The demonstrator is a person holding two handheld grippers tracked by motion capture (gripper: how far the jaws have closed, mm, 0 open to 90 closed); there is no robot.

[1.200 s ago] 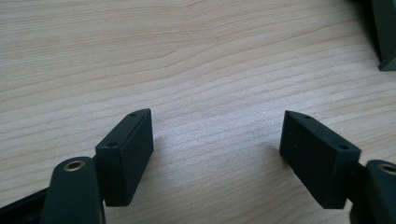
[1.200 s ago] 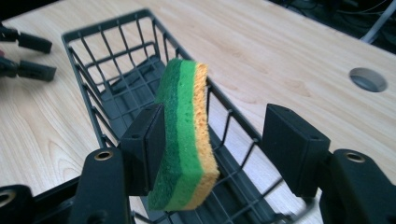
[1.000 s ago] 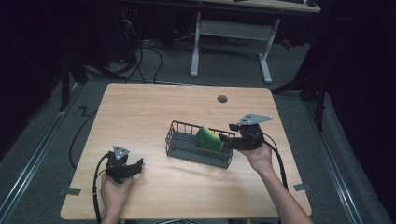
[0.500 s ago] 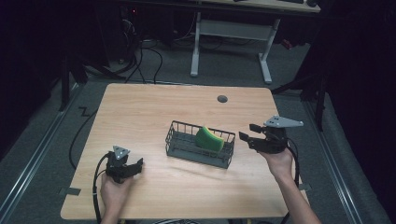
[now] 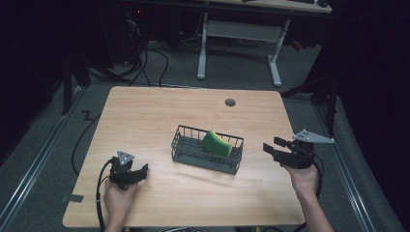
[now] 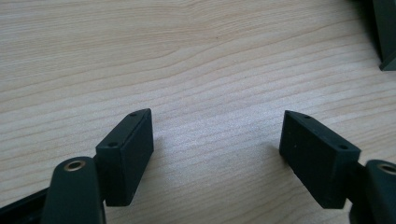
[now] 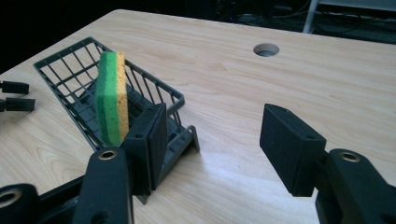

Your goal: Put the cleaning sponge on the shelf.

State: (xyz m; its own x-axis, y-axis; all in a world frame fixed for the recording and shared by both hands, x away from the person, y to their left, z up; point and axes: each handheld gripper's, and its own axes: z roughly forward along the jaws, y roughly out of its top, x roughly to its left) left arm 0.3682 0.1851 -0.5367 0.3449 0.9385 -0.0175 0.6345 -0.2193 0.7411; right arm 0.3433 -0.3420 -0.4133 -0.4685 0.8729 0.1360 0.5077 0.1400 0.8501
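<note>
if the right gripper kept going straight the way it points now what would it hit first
Most likely the near end of the wire basket holding the sponge; the right gripper points at it with open, empty jaws, though exact line-up is unclear.

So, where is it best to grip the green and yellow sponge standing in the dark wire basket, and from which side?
Probably its upper edge, from above. The green and yellow sponge stands on edge, leaning in the dark wire basket, with its top above the rim. The wire walls block a side approach, so the jaws should close across its thin layered thickness.

The left gripper has its jaws spread apart, empty, over bare wooden table; perhaps touching it.
</note>
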